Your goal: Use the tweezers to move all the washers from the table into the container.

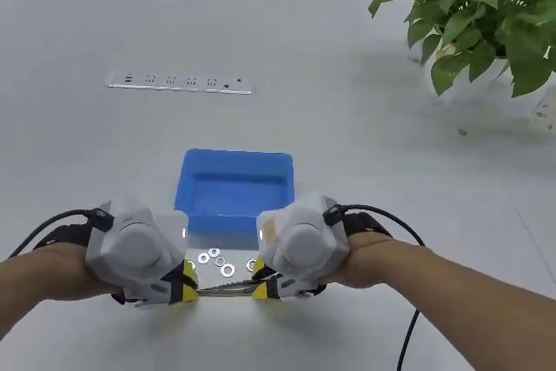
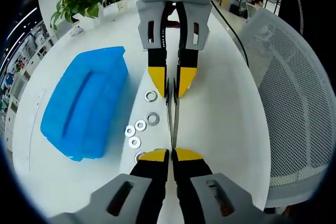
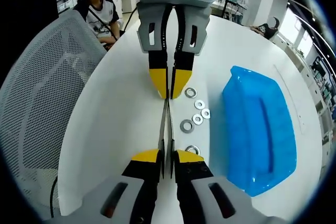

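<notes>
Washers (image 2: 140,125): six, loose on table (image 2: 220,103), betw. tweezers (image 2: 172,121) and blue container (image 2: 84,103).
Room: bare table beyond tweezers; container just beside washers.
Left gripper (image 2: 171,156): clamped on one tweezer end.
Right gripper (image 3: 167,157): clamped on other end.

The container (image 1: 236,182) rests on the surface (image 1: 347,128). Just before its near wall, apart from it, the washers (image 1: 217,260) lie in a loose cluster. Nearer than those, the tweezers (image 1: 224,291) run parallel to that wall, with the left tool (image 1: 186,289) at their left end and the right tool (image 1: 263,289) at their right end, tips facing. Behind the container to its left lies a power strip (image 1: 180,82). Well behind to its right stands a potted plant (image 1: 473,15).
</notes>
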Action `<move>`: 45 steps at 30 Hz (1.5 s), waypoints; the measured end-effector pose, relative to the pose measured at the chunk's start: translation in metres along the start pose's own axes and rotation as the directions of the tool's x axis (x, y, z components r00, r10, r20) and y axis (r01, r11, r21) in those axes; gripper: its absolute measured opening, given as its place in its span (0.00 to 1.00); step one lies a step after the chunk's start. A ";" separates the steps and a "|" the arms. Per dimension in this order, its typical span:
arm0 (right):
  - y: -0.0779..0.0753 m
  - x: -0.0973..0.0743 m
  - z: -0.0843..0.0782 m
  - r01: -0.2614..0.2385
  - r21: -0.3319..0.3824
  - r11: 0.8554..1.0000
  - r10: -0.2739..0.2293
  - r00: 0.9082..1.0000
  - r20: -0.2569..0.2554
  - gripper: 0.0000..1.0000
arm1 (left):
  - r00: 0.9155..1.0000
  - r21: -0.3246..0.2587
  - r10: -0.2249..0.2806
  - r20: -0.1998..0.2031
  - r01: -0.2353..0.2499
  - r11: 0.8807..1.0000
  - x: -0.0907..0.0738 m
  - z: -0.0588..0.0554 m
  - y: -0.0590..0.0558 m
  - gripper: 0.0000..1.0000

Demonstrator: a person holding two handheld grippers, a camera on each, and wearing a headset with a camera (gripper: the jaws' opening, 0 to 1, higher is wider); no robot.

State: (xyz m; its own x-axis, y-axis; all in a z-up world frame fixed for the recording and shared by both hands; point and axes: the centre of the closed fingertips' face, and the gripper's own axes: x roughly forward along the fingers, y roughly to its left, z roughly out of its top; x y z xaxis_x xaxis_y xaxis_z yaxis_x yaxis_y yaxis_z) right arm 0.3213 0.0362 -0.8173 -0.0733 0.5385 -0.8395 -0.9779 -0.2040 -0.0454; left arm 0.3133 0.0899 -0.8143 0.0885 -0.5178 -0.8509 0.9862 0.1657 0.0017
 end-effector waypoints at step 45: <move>0.001 -0.010 0.003 0.035 0.074 0.997 -0.040 0.997 0.061 0.13 | 0.999 0.024 0.006 0.052 -0.007 1.000 -0.038 0.042 -0.001 0.05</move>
State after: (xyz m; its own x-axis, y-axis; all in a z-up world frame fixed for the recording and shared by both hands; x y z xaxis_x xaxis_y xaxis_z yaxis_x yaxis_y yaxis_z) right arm 0.3203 0.0332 -0.8077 -0.0464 0.5954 -0.8021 -0.9917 -0.1239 -0.0347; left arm 0.3153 0.0739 -0.7599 0.1015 -0.5597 -0.8225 0.9886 0.1490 0.0206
